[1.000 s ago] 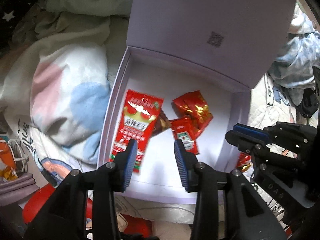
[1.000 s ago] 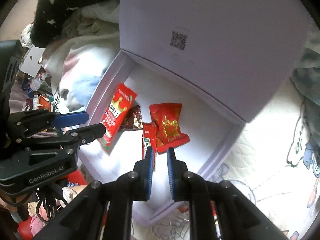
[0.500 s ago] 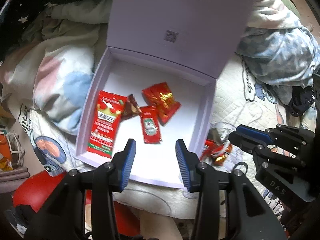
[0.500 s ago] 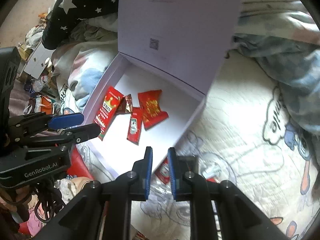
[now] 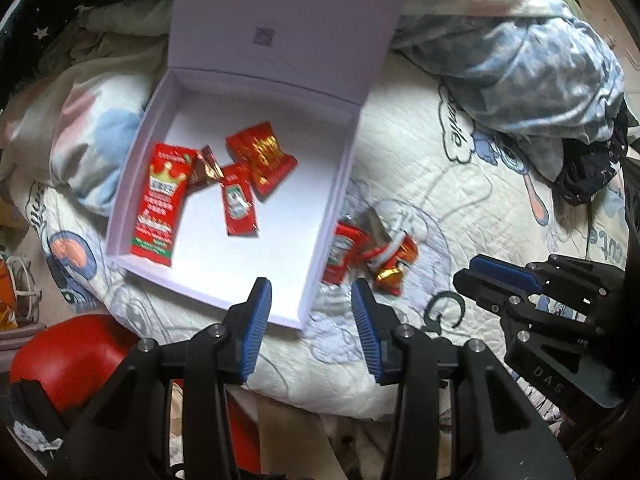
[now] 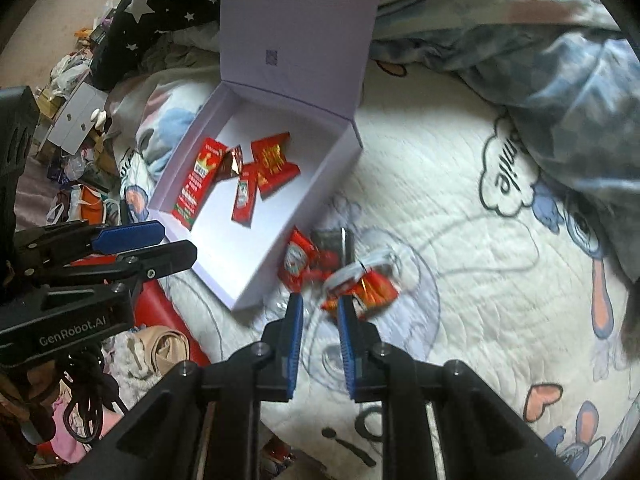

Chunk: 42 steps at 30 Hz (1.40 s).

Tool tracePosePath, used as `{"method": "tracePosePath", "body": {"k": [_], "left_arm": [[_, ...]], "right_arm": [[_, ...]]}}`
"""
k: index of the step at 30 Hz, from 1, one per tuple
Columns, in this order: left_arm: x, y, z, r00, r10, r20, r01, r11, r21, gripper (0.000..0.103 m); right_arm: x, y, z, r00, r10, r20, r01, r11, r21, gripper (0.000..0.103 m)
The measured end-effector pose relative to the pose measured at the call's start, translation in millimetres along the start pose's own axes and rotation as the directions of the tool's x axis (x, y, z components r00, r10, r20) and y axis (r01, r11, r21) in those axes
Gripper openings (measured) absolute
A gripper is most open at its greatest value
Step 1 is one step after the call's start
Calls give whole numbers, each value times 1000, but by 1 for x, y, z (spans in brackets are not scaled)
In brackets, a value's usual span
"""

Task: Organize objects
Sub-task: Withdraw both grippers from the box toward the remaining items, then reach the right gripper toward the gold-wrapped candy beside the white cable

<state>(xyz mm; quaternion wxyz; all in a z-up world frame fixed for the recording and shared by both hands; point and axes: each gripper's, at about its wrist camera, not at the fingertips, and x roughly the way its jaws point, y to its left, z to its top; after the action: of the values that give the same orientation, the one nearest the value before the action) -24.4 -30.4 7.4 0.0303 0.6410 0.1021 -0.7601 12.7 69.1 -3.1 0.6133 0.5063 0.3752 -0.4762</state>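
Note:
A pale lilac box [image 5: 334, 184] lies on the quilt with its lid standing up. Inside are a long red crown packet [image 5: 160, 200], a ketchup sachet [image 5: 238, 204], a red-gold packet [image 5: 262, 160] and a brown foil candy [image 5: 206, 168]. Outside its right wall lie another ketchup sachet [image 5: 340, 252], a dark packet [image 6: 332, 240] and a red-gold candy [image 5: 396, 260]. My left gripper [image 5: 310, 296] hangs open above the box's near right corner, holding nothing. My right gripper [image 6: 320, 304] stands just short of the loose ketchup sachet [image 6: 296, 260] and candy [image 6: 376, 288], jaws slightly apart with nothing between them.
A cartoon-print white quilt [image 6: 460, 240] covers the bed. A rumpled blue blanket [image 5: 520, 68] lies at the right and a dark star-print cloth [image 6: 160, 12] behind the box. A red object [image 5: 68, 356] sits below the bed edge, with floor clutter [image 6: 72, 128] at the left.
Both grippers have drawn back from inside the box and shifted right. The box now looks smaller and the loose packets on the quilt have come into view. The right jaws stand a little wider.

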Motion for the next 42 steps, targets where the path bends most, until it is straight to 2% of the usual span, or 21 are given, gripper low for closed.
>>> {"method": "tracePosePath", "body": {"k": [5, 8, 10, 12, 17, 23, 31, 37, 42], "left_arm": [[6, -12, -17, 1000, -12, -2, 12, 1000, -16, 49], [13, -17, -27, 1000, -28, -14, 28, 999, -41, 49], [18, -19, -33, 999, -44, -20, 42, 997, -58, 49], [23, -22, -39, 998, -54, -20, 53, 996, -72, 49], [35, -23, -53, 998, -61, -20, 59, 992, -109, 54], [45, -19, -62, 999, -51, 12, 53, 989, -135, 54], [64, -10, -72, 997, -30, 67, 42, 982, -182, 54], [83, -3, -81, 992, -67, 103, 91, 964, -250, 54], [97, -2, -81, 990, -78, 118, 107, 960, -260, 54]], "right_arm": [[1, -10, -19, 1000, -3, -15, 2, 1000, -2, 22], [3, -16, -28, 1000, -4, -25, 4, 1000, -6, 31], [5, -19, -33, 1000, -4, -28, 3, 1000, -8, 45], [8, -23, -38, 999, 0, -32, -1, 1000, -10, 51], [21, -30, -47, 998, 7, -55, -8, 1000, -9, 51], [37, -34, -48, 999, 23, -46, -23, 1000, 5, 51], [66, -43, -36, 997, 75, -29, -72, 994, 84, 51], [91, -54, -23, 995, 100, -17, -96, 983, 155, 51], [107, -55, -13, 994, 109, -14, -105, 983, 154, 51]]}}
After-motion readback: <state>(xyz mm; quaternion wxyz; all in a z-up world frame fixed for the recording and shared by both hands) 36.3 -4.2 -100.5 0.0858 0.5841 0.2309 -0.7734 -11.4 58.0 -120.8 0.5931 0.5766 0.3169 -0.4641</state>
